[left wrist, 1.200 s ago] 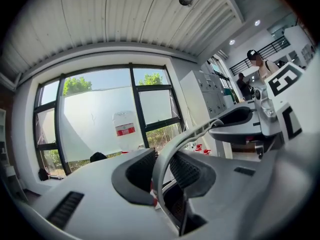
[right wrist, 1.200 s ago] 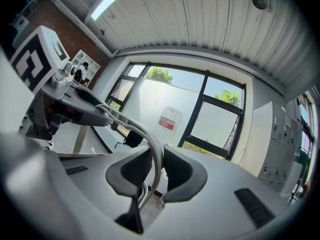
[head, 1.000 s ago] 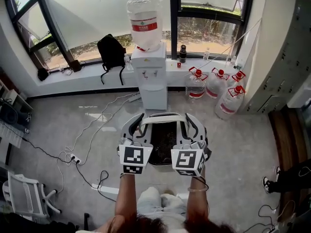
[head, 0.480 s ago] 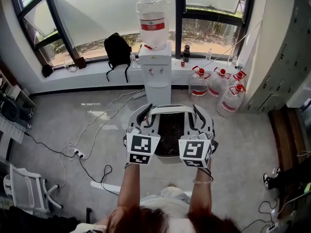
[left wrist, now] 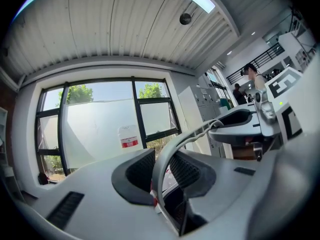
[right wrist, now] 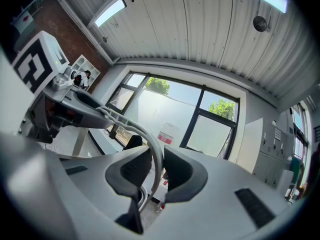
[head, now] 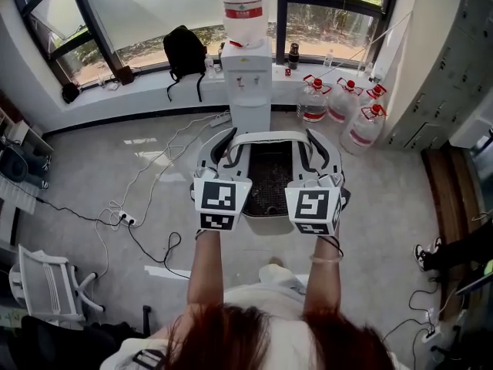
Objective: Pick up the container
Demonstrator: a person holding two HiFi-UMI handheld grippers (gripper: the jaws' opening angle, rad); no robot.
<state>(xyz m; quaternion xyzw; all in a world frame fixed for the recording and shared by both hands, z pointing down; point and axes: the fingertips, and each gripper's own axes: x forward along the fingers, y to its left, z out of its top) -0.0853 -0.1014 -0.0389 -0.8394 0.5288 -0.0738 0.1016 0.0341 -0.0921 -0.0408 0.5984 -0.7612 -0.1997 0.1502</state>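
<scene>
The container (head: 268,177) is a bin with a dark mesh inside and a white rim (head: 266,138). It hangs in the air between both grippers, above the grey floor. My left gripper (head: 219,153) is shut on the rim's left side, and my right gripper (head: 317,151) is shut on its right side. In the left gripper view the white rim (left wrist: 165,159) runs between the dark pads of the left gripper (left wrist: 156,176). The right gripper view shows the same rim (right wrist: 156,156) pinched in the right gripper (right wrist: 156,170). Both grippers point level, away from the person.
A white water dispenser (head: 250,83) with a bottle on top stands just beyond the container. Several water bottles (head: 339,106) sit on the floor to its right, and a black backpack (head: 185,51) on the sill. Cables (head: 146,199) and a white chair (head: 46,287) lie left.
Both grippers have risen and moved forward toward the water dispenser, carrying the container with them. The grip on the rim looks the same.
</scene>
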